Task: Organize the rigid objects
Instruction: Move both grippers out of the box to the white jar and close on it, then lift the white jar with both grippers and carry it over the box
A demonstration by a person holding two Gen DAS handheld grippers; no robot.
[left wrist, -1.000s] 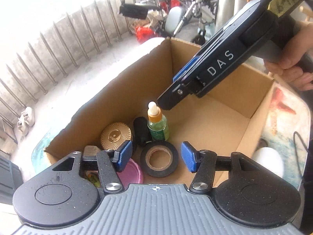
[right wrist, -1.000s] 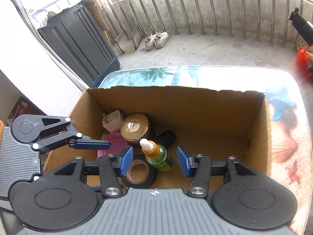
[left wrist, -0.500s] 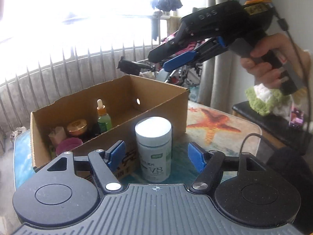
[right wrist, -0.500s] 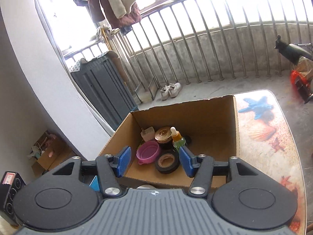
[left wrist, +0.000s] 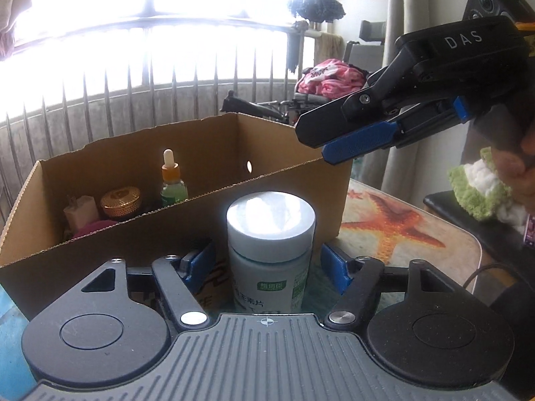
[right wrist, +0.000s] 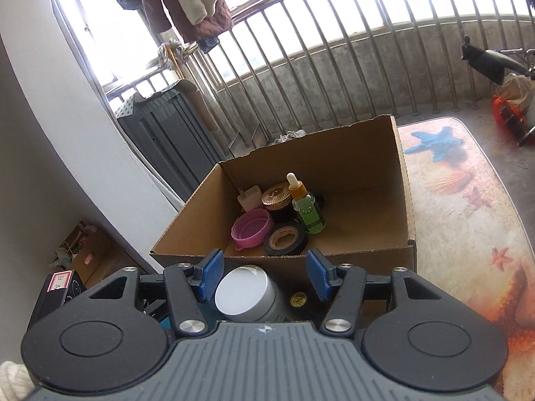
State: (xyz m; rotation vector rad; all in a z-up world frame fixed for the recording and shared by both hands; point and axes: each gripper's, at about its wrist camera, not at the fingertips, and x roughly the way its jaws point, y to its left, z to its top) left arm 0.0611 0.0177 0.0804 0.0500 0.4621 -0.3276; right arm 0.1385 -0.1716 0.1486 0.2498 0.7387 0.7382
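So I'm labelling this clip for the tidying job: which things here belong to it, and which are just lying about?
Job:
cardboard box
white-lidded bottle, between the open left gripper fingers
dropper bottle
tape roll
pink lid
gold-lidded jar

Lying about:
grey cabinet
hanging clothes

Both grippers, left gripper [left wrist: 267,264] and right gripper [right wrist: 261,274], share black round-hinged arms, silver screws, blue ribbed pads [right wrist: 208,274] and a grey ridged body; white "DAS" lettering marks the right one's housing at two o'clock.
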